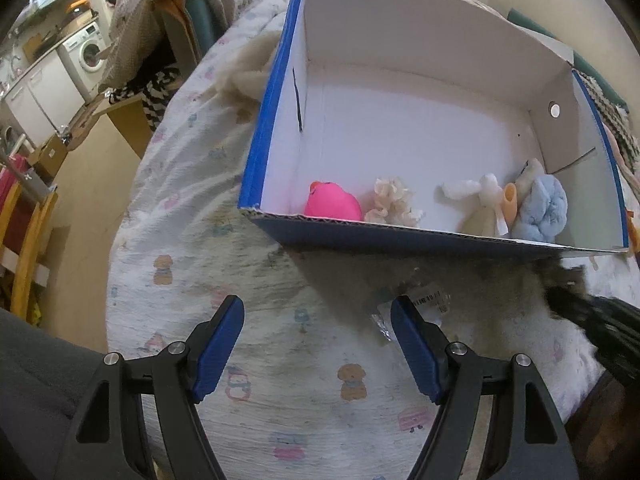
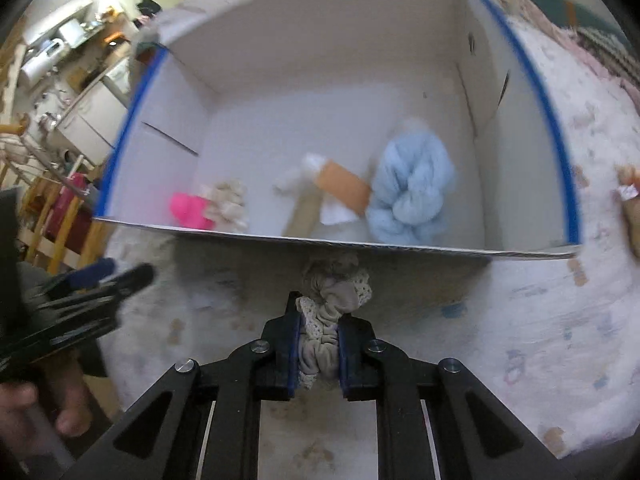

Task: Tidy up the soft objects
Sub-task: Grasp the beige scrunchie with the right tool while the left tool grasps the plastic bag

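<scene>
Showing setting: a bed sheet [image 1: 248,360] printed with small cartoon figures, carrying an open cardboard box [image 1: 400,236] with blue outer walls and a white interior.
Right gripper [image 2: 318,344]: jaws pressed onto a grey and cream lace-edged scrunchie [image 2: 334,292], pinching its lower folds; the free part bunches up ahead of the fingertips, just short of the box's near wall.
Left gripper [image 1: 318,344]: jaws spread wide with nothing between them, held over the sheet in front of the box; in the right wrist view it appears blurred at the left edge [image 2: 86,280].
Box contents, along the near wall: a pink soft toy [image 1: 332,202] at the left; a cream ruffled item [image 1: 392,200] just beside it; a white plush piece [image 1: 476,194]; an orange piece [image 1: 510,198] touching a light blue fluffy bundle [image 1: 540,208] at the right.
Beside the box: a cream fluffy item [image 1: 248,80] against the left outer wall.
Background: a washing machine [image 1: 90,50], far left.
</scene>
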### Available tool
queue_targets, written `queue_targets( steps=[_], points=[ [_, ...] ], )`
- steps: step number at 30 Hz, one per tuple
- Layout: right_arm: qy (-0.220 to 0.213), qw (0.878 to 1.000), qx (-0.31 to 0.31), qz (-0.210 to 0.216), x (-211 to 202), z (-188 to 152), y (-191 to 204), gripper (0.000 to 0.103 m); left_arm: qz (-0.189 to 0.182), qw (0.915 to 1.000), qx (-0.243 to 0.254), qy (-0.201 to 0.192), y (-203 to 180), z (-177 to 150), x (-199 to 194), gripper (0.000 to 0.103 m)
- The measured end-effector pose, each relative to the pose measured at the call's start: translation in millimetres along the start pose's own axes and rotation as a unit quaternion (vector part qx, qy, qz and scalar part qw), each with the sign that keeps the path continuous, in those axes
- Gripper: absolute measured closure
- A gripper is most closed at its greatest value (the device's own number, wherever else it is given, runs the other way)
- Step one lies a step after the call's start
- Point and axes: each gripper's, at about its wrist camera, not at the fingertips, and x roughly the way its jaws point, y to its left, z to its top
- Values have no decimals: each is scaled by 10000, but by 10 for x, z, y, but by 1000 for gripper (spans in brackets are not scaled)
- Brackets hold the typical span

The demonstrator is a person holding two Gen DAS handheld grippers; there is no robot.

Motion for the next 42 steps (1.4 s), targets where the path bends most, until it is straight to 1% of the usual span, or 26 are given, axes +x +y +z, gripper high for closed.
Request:
queue_targets(
  steps=[4, 7, 9, 11, 12, 13, 14, 17, 21, 24, 25, 26, 28, 30, 35, 37, 38, 39, 42],
  points=[
    [-162, 9998, -137, 3, -178, -37, -20, 86, -40, 9999, -90, 99, 15, 2, 53, 30],
    [-269, 9995, 104, 99, -225, -71, -100, 86, -32, 9998, -101, 155, 22, 0, 84, 30],
    [-328, 9991, 266, 64, -210, -78, -162, 86, -53, 9997, -117, 202, 19, -3, 111, 30],
    [-334, 9990, 296, -22, -137, -66, -141, 86, -163, 9991, -191, 328, -4, -7, 151, 30],
    [-333, 9991, 269, -71, -112, -72, -127, 86, -280, 9987, -183, 378, -45, -11, 172, 30],
    [-330, 9991, 247, -85, -93, -62, -116, 86, -438, 9980, -46, 459, -127, -2, 210, 30],
    [-318, 9992, 239, -71, -84, -45, -113, 86, -476, 9975, 107, 512, -204, 8, 236, 30],
    [-257, 9994, 181, -111, -72, -49, -104, 86, -368, 9972, 389, 531, -419, 39, 318, 30],
    [-159, 9995, 232, -109, -45, -64, -141, 86, -431, 9953, 352, 786, -609, 65, 502, 30],
    [-65, 9994, 326, -57, -6, -62, -178, 86, -352, 9947, 314, 915, -692, 79, 646, 30],
    [-58, 9995, 322, -51, -1, -58, -173, 86, -333, 9941, 356, 967, -718, 78, 699, 30],
    [-57, 9995, 310, -38, 2, -51, -164, 86, -232, 9932, 465, 1043, -752, 71, 766, 30],
    [-64, 9996, 278, -32, 5, -50, -146, 86, -58, 9931, 549, 1038, -762, 67, 835, 30],
    [-62, 9996, 258, -27, 10, -52, -136, 86, -59, 9937, 571, 958, -756, 72, 846, 30],
    [-6, 9996, 263, -52, 45, -56, -149, 86, -110, 9935, 644, 930, -706, 100, 880, 30],
    [24, 9996, 254, -79, 55, -59, -148, 86, -116, 9936, 625, 935, -678, 106, 890, 43],
    [25, 9996, 248, -91, 58, -57, -142, 86, -132, 9937, 611, 935, -662, 72, 887, 54],
    [22, 9997, 242, -100, 56, -56, -140, 86, -115, 9939, 599, 923, -652, 63, 887, 60],
    [2, 9997, 222, -129, 50, -55, -120, 86, -104, 9943, 556, 908, -582, 70, 878, 69]
  ],
)
